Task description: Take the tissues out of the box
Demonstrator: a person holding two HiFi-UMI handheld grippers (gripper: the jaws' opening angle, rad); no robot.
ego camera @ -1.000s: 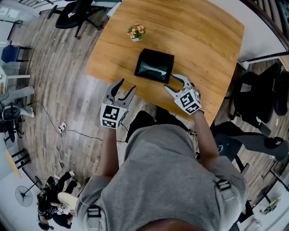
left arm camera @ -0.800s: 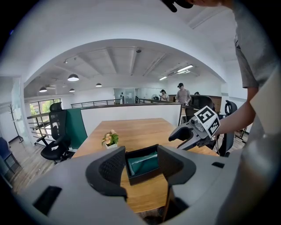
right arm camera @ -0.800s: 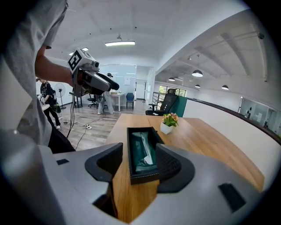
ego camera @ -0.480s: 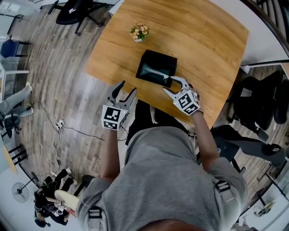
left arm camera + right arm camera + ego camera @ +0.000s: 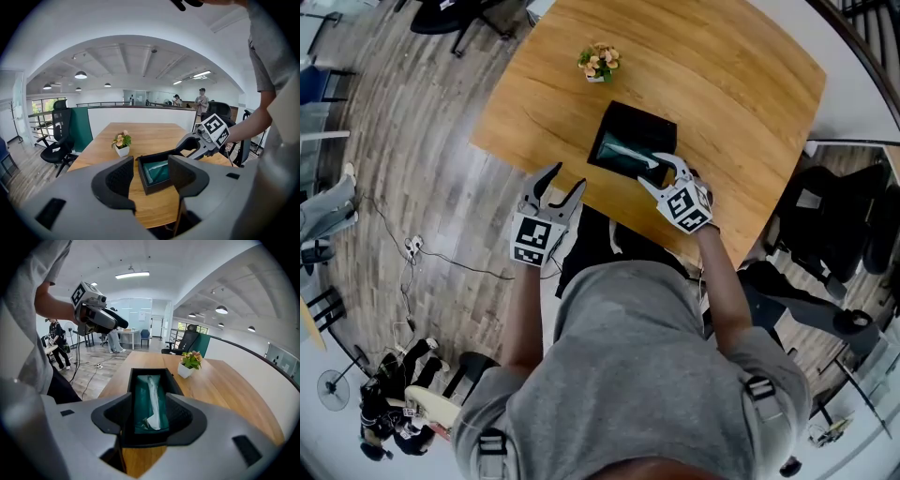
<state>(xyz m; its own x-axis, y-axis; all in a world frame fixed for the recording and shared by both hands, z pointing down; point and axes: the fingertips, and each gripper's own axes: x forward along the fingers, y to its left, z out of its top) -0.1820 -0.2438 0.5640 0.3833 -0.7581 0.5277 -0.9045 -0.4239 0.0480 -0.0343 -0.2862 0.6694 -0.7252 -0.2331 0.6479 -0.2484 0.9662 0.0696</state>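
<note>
Black and open-topped, the box (image 5: 131, 383) lies on the wooden tabletop (image 5: 731, 84) directly beneath my right tongs (image 5: 150, 420). Their jaws stand spread to either side of the box's near end without pressing on its walls. Inside the box, just beyond those jaw tips, lie the tissues (image 5: 151, 397): a teal pack with a white strip of tissue running along its length (the strip's near end looks crumpled). My left tongs (image 5: 151, 174) hang by the tabletop's near edge, short of the box and not touching it. Their jaws are likewise spread with nothing between them, and the box sits ahead of them, a little to their right. My right tongs come in from the right of my left tongs and hover over that end of the box. Beyond the box from both tongs, a small white pot of flowers (image 5: 600, 63) stands on the tabletop.
</note>
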